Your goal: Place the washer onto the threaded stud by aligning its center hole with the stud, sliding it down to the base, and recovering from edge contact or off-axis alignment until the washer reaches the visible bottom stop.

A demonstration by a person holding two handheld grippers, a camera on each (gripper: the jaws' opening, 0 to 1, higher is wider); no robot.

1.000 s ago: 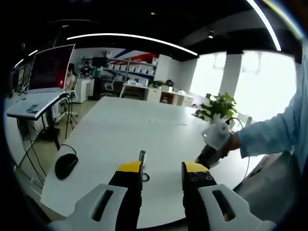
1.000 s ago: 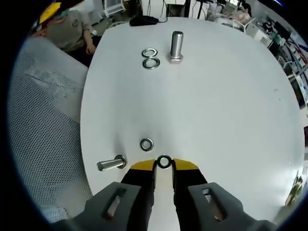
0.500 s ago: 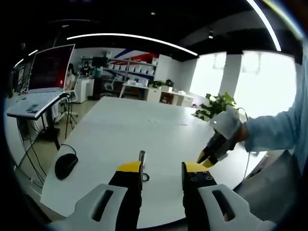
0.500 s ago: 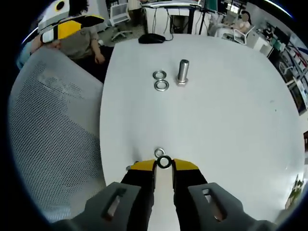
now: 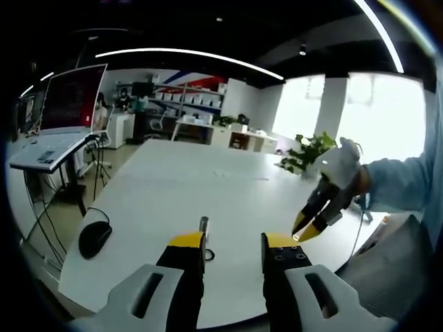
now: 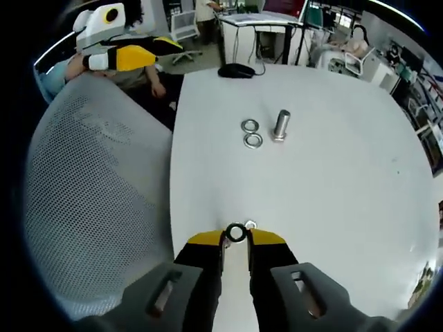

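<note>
An office with a long white desk (image 5: 208, 180) under curved ceiling light strips (image 5: 187, 55). Bright windows (image 5: 374, 117) stand behind a leafy plant (image 5: 311, 151). A grey mesh chair (image 6: 90, 194) sits beside the desk.

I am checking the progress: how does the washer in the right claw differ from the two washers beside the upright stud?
The held washer is pinched on edge between the right claw tips, off the table; the two washers lie flat on the white table, left of the upright stud. The held one looks darker; the pair looks silvery. All three are metal rings, none on the stud.
</note>
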